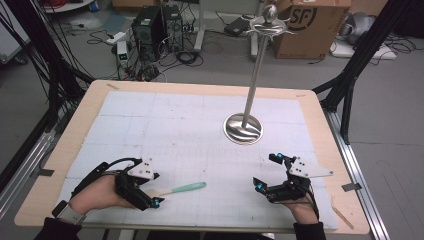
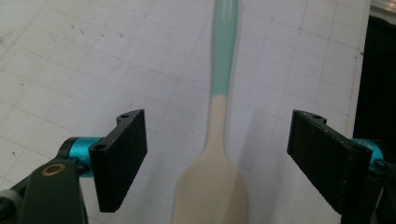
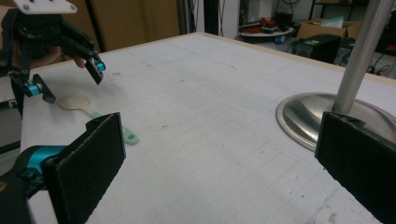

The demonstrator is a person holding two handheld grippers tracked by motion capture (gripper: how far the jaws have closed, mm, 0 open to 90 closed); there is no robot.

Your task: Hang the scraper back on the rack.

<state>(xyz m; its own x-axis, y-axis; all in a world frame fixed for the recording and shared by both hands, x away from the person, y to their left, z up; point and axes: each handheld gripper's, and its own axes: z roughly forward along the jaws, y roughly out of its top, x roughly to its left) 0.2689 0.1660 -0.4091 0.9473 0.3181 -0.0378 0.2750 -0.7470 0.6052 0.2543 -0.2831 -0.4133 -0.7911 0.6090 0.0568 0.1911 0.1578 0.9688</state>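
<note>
A spatula [image 1: 185, 188] with a cream head and a mint-green handle lies flat on the white mat near the front left. My left gripper [image 1: 156, 189] stands open over its head end. In the left gripper view the spatula [image 2: 219, 154] runs up the middle between the two pads, with a wide gap on each side of it. The right gripper view shows the left gripper [image 3: 74, 86] just above the spatula's head [image 3: 77, 101]. My right gripper [image 1: 265, 171] is open at the front right with nothing between its jaws.
A tall metal stand rises from a round shiny base [image 1: 243, 128] right of the mat's centre, close ahead of the right gripper. Its base [image 3: 303, 116] lies near the right jaw. The wooden table edge [image 1: 65, 145] frames the mat.
</note>
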